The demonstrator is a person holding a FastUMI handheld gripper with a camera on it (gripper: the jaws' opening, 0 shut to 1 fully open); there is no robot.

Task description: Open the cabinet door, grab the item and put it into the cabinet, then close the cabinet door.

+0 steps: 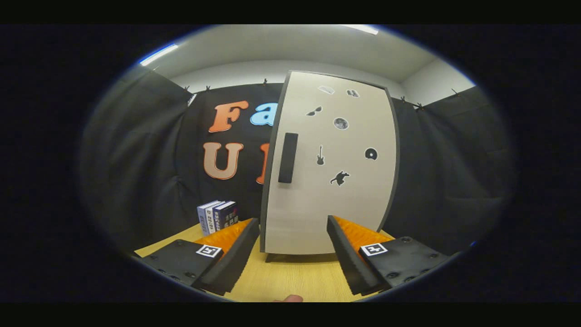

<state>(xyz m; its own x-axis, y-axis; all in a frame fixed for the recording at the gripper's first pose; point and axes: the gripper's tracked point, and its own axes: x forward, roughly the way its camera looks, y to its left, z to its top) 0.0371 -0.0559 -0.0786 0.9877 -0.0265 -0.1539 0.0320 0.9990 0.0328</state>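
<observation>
Gripper (pixel 292 236) fingers spread wide, nothing between them, over the wooden table (pixel 295 277). Just ahead stands the cabinet (pixel 331 181), door shut, handle (pixel 288 157) on its left side. Books (pixel 218 216) (likely the item) stand left of it, outside. Fits shut-not-yet-opened, or closed again with something else inside.

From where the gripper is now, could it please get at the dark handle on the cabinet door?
Probably yes: the gripper is open and holds nothing, the handle sits beyond and above the fingers, and only bare tabletop lies before the shut door.
</observation>
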